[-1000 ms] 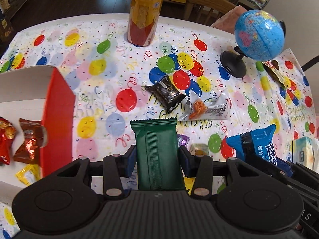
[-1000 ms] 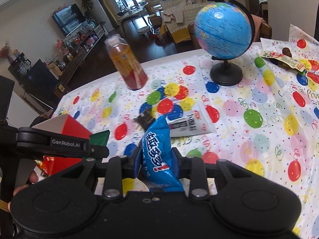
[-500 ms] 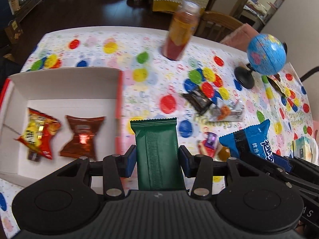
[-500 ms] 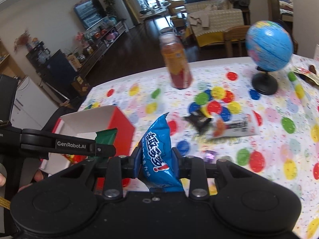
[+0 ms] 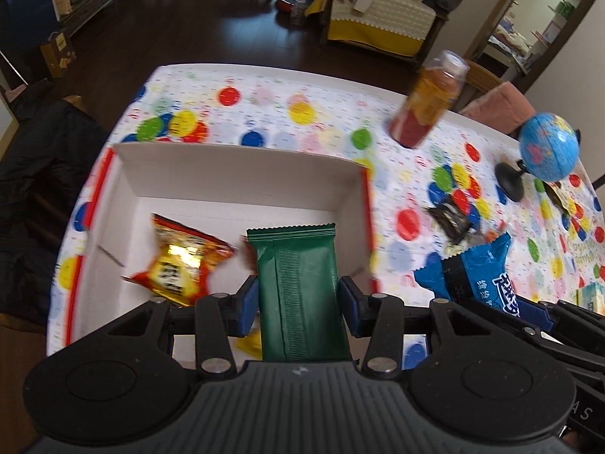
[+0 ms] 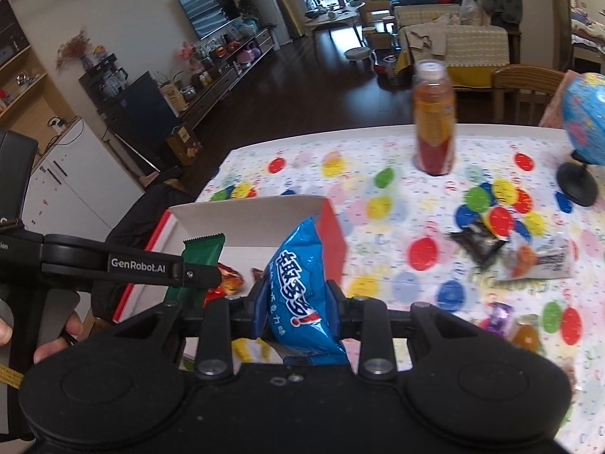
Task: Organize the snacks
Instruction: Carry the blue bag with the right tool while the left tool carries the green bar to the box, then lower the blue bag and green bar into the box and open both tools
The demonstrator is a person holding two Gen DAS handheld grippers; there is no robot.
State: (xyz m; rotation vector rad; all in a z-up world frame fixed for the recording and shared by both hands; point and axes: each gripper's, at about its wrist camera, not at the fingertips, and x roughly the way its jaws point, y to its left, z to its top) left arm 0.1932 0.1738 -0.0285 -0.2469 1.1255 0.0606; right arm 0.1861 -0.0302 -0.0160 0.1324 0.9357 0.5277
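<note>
1. Snacks are the job, and they sit in three places: some already in the box (image 5: 242, 174), some loose on the table (image 5: 264, 102), and one in each gripper.
2. Table, largest thing in view: it wears a balloon-print cloth, with a drink bottle (image 6: 433, 121) and a globe (image 5: 548, 147) standing at the far side.
3. Box, next in size: white inside, red outside, open at the top. An orange-red packet (image 5: 179, 265) lies on its floor, with a brown one mostly hidden behind the green bar and a small yellow one nearer the gripper.
4. Left gripper (image 5: 298, 304): its blue pads press both sides of a green bar (image 5: 298, 287), held upright over the box interior. The jaws stand only as wide as the bar.
5. Right gripper (image 6: 298, 308): clamped on a blue packet (image 6: 298, 283), jaws narrow and squeezing the bag. It is above the table just beside the box's red wall, to my eye not yet over the opening.
6. Loose snacks: a black packet (image 6: 478, 244) and a clear wrapper (image 6: 540, 261) lie near the globe, with smaller sweets closer in.
7. Step in hand, as I judge it: carrying two snacks to the box.
8. Next move likely calls for lowering the bar onto bare floor beside the packets, opening the jaws, then bringing the blue packet across the wall and releasing it too.
</note>
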